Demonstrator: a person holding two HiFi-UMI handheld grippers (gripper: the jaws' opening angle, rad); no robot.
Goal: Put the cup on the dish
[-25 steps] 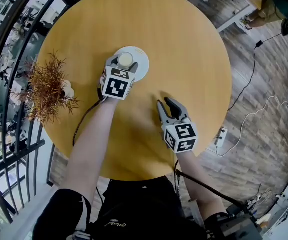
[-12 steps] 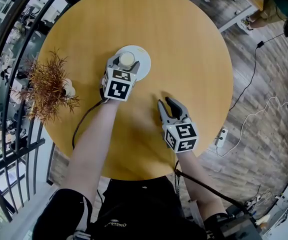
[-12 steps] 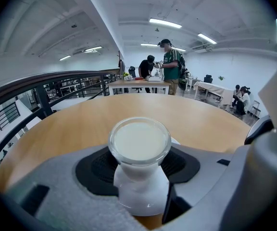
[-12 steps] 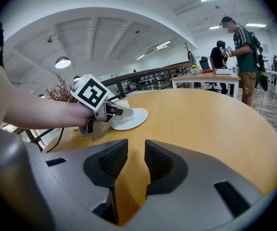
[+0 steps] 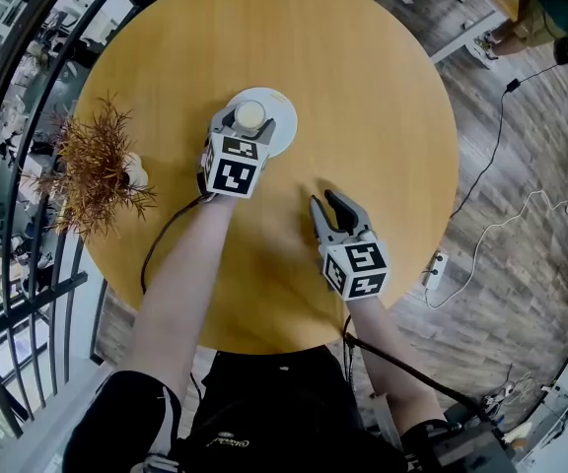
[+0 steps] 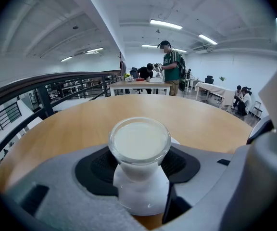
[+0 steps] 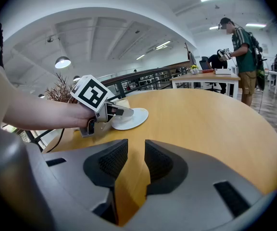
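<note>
Left gripper (image 5: 248, 124) jaws clamped on the cup (image 6: 139, 143), pads on both sides of it – clear cup full of white liquid, upright, sitting on the white dish (image 5: 284, 128); dish is on the round wooden table (image 5: 363, 87), left of centre. Right gripper (image 5: 325, 203) jaws only a narrow gap apart, nothing between them, low over bare tabletop near the front edge – well apart from the dish, pointing roughly toward it. Dried reddish plant (image 5: 92, 170) at the table's left edge, near the left gripper but not touching
</note>
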